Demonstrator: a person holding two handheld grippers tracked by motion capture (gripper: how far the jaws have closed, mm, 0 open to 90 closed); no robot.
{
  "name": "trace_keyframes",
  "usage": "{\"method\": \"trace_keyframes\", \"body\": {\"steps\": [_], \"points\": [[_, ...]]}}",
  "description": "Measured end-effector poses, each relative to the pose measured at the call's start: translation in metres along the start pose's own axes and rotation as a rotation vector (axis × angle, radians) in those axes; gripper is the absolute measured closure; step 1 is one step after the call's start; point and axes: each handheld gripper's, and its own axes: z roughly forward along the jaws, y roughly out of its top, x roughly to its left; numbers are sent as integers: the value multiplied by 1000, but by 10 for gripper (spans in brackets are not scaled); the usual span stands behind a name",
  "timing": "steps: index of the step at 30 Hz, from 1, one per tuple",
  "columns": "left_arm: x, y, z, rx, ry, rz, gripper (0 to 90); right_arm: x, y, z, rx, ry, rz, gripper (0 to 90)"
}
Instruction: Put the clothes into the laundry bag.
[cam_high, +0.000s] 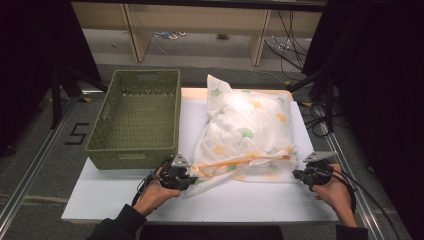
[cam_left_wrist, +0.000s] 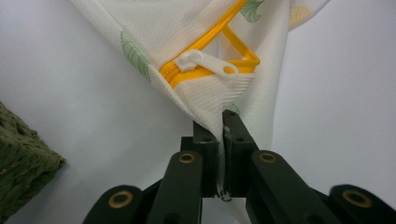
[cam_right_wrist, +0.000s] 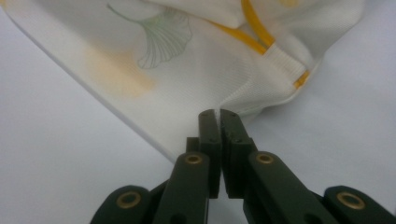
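Pillow (cam_high: 247, 131) in a white pillowcase with ginkgo-leaf print lay on the white tabletop (cam_high: 250, 202), right of centre, long axis running away from the person. Green woven basket (cam_high: 137, 117) sat just beside it on the left, near corner visible in the left gripper view (cam_left_wrist: 23, 163).

Left tool (cam_high: 192, 175) was at the pillowcase's near left corner, jaws pinched tight on the fabric edge. In the left gripper view (cam_left_wrist: 220, 122) the cloth ran straight down between the two jaws. The white zipper pull (cam_left_wrist: 205, 65) on the yellow zipper (cam_left_wrist: 210, 39) sat just above that grip point, zipper partly open there.

Right tool (cam_high: 299, 174) was at the near right corner. The right gripper view (cam_right_wrist: 218, 114) showed jaws closed on the hem of the pillowcase, a thin fold of cloth between them; the yellow zipper end (cam_right_wrist: 301, 79) lay just up and right of the grip.

Both hands were low at the near edge of the tabletop, left hand (cam_high: 152, 195) and right hand (cam_high: 335, 192), well apart, with the pillowcase's near edge between the two tools. Cables trailed back from each tool.
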Motion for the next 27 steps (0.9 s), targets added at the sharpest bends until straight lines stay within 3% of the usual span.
{"method": "trace_keyframes", "body": {"steps": [1, 5, 6, 9, 10, 12, 13, 14, 15, 16, 18, 20, 23, 27], "points": [[1, 0, 0, 1, -6, 2, 854, 3, -3, -4, -41, -16, -11, 893], [1, -1, 1, 5, -3, -12, 854, 9, -17, -19, -56, -15, -25, 893], [1, -1, 0, 4, -5, -14, 854, 12, -28, -24, -72, -22, -55, 893], [0, -1, 1, 0, -3, -27, 852, 23, -49, -33, -62, 0, -29, 893], [0, -1, 0, 4, -14, -12, 851, 23, -54, -34, -62, 7, -44, 893], [0, -1, 1, -1, -14, -17, 845, 26, -59, -35, -51, 17, -11, 893], [0, 0, 1, -3, -17, -22, 843, 24, -60, -34, -57, 13, -45, 893], [0, 0, 1, -7, -16, -39, 841, 27, -61, -35, -33, 25, -3, 892], [2, 0, 1, 0, -24, -24, 839, 26, -61, -34, -40, 17, -11, 891], [2, -1, 0, -6, -21, -30, 837, 28, -61, -34, -24, 33, 20, 881], [2, -1, 0, -13, -29, -57, 819, 23, -58, -35, -59, 2, -1, 782], [4, 0, 1, -14, -36, -63, 787, 25, -55, -39, -68, -24, 7, 691], [5, 0, 2, -13, -36, -71, 751, 28, -47, -45, -147, -39, -13, 615], [9, 1, 5, -9, -34, -96, 702, 35, -31, -44, -219, -23, -45, 528]]}}
